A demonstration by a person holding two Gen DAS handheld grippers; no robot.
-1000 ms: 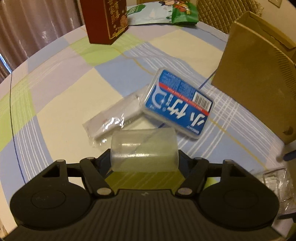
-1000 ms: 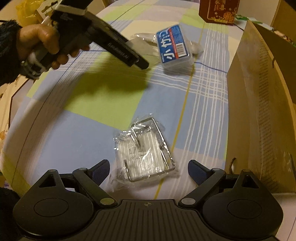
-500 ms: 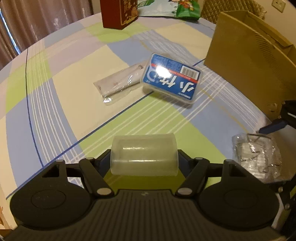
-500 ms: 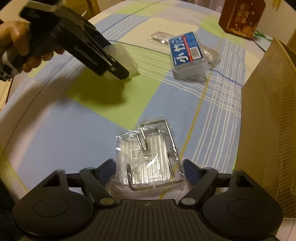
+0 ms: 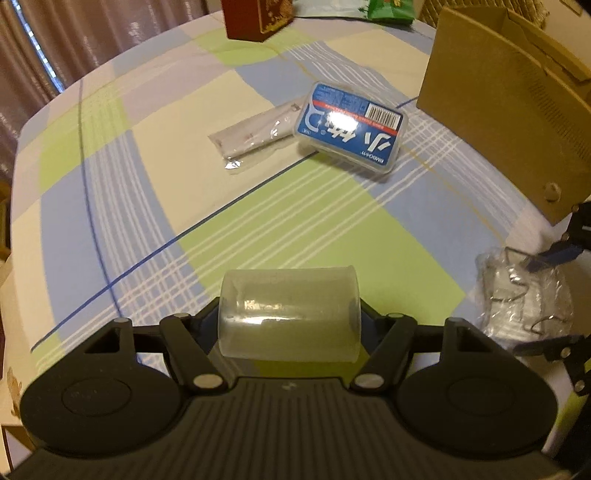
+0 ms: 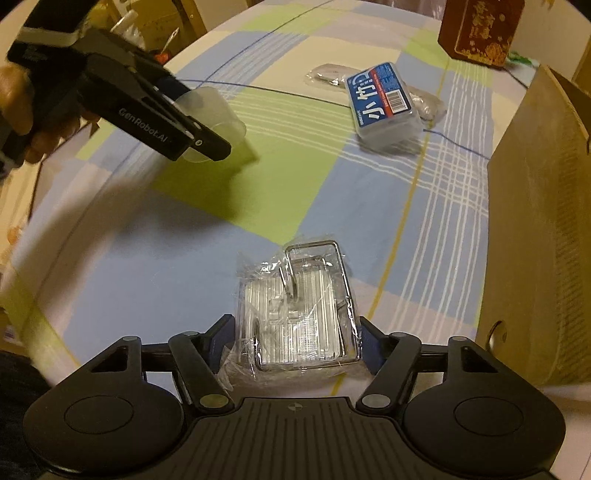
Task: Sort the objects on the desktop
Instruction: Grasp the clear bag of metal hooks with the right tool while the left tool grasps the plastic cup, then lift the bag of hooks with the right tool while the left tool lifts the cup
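Note:
My left gripper (image 5: 290,314) is shut on a clear plastic cup (image 5: 288,295) lying sideways between its jaws, held above the checked tablecloth (image 5: 147,184). In the right wrist view a hand holds that gripper (image 6: 207,122) with the cup (image 6: 218,107) at the upper left. My right gripper (image 6: 297,339) is closing on a wire rack wrapped in clear plastic (image 6: 295,295). Its blue pads (image 6: 225,332) touch the packet's two sides. The packet lies on the cloth near the table's edge, and shows in the left wrist view as the wrapped rack (image 5: 517,295) at the right.
A blue-labelled plastic box (image 5: 351,127) rests partly on a clear sachet (image 5: 255,134) mid-table. An open cardboard box (image 6: 535,221) stands along the right side. At the far edge are a red carton (image 5: 258,18) and a green snack bag (image 5: 388,7).
The right jaws have narrowed from wide apart to hugging the wrapped rack. The left gripper has carried the cup back away from the blue-labelled box, towards the table's near side.

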